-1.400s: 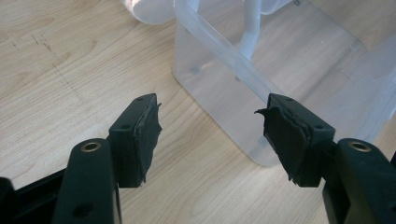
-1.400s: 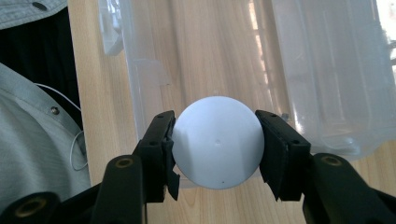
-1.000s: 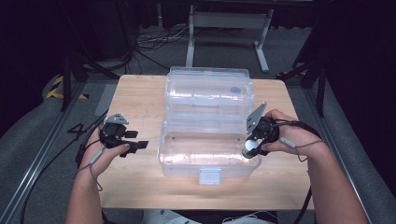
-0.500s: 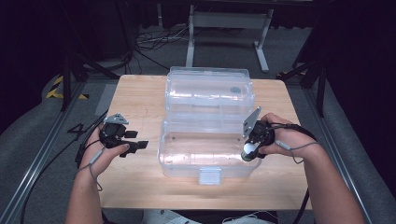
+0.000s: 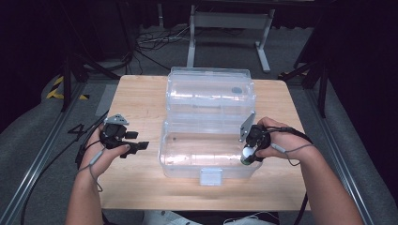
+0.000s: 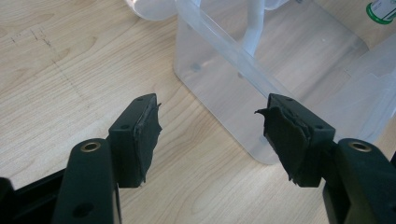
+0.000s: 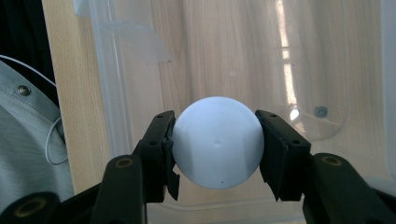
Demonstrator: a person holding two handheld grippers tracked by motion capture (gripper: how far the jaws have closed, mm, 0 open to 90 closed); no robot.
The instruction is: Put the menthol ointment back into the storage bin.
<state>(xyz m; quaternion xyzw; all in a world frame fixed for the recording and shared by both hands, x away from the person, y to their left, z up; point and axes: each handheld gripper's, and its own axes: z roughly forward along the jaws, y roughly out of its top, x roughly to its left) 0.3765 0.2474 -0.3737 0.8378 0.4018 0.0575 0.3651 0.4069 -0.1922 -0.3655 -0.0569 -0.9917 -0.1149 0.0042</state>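
Observation:
A clear plastic box [image 5: 187,154] stands open in the middle of the wooden table, its lid [image 5: 211,89] folded back behind it. My right gripper [image 5: 247,155] hangs over the box's right end, shut on a white ball [image 5: 247,151]. In the right gripper view the ball [image 7: 215,147] sits squeezed between both pads [image 7: 275,149], with the box's floor below it. My left gripper [image 5: 136,140] rests left of the box, held in a hand. Its jaws stand open around nothing, my left gripper [image 6: 208,109] pointing at the box's near corner [image 6: 261,154].
A white latch [image 5: 210,176] juts from the box's front wall. Bare table [image 5: 136,98] lies left of the box and along the front edge. Cables [image 5: 150,44] and a metal stand [image 5: 225,21] are on the floor behind the table.
My right gripper has sunk with the white ball, lower over the box's right end. The left gripper has stayed where it was.

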